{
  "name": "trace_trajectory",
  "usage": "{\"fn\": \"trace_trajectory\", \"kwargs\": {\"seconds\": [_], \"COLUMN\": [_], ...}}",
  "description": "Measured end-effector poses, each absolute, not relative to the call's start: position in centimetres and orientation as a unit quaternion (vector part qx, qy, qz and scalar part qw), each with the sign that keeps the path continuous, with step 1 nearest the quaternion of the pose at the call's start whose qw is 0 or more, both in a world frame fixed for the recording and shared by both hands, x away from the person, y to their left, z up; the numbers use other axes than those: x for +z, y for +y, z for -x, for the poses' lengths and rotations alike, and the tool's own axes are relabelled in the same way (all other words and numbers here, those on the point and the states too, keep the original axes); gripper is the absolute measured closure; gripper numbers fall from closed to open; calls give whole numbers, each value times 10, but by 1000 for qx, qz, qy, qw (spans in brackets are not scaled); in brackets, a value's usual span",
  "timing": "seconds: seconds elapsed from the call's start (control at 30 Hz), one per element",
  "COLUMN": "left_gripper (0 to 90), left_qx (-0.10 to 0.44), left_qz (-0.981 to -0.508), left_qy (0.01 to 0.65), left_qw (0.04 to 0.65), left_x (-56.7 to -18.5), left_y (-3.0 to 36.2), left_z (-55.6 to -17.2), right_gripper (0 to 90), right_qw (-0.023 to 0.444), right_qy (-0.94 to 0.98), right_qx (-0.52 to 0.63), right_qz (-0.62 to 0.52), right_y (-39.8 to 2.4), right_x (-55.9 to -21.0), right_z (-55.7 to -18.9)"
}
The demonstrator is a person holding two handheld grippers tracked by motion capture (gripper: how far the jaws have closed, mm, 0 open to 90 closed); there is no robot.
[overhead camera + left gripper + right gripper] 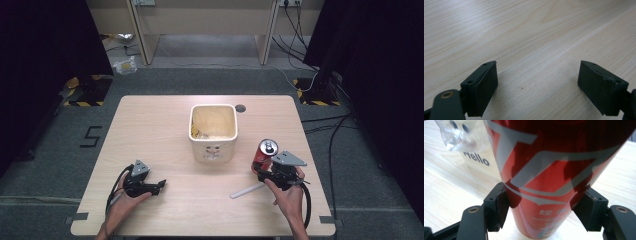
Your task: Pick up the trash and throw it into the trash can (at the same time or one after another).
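A red drink can (pixel 266 151) with a silver top stands at the table's right side, to the right of a cream bin (pixel 212 150). My right gripper (pixel 261 167) is shut on its lower part. In the right gripper view both pads press the sides of the can (pixel 554 170), gripped by my right gripper (pixel 544 210). I cannot tell whether its base touches the table. My left gripper (pixel 161 186) lies low at the front left and points right. Its jaws stand wide apart in the left gripper view, my left gripper (pixel 537 82) open over bare wood.
The bin holds some light scraps, and its front (pixel 477 157) carries the word "Hello". A white stick (pixel 247 190) lies on the table just left of my right hand. A dark round hole (pixel 240 108) sits in the table behind the bin.
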State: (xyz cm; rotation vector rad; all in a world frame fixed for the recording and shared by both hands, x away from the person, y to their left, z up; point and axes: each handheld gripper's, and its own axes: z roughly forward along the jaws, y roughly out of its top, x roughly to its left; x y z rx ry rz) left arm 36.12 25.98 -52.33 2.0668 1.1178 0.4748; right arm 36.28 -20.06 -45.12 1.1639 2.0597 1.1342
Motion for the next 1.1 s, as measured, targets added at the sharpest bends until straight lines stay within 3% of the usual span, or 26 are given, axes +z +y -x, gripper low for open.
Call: {"fn": "trace_trajectory", "kwargs": {"seconds": [0.4, 1.1], "left_gripper": [154, 154], "left_qx": [185, 184], "left_qz": [-803, -803], "left_qy": [435, 434], "left_qw": [364, 364], "left_x": [-523, -523], "left_y": [260, 260], "left_z": [-361, -361], "right_gripper": [340, 340], "right_qw": [259, 255], "right_qy": [757, 766], "right_qx": [433, 442], "right_qz": [-414, -391], "right_y": [-194, -179], "right_x": [-418, -390], "right_z": [-370, -380]}}
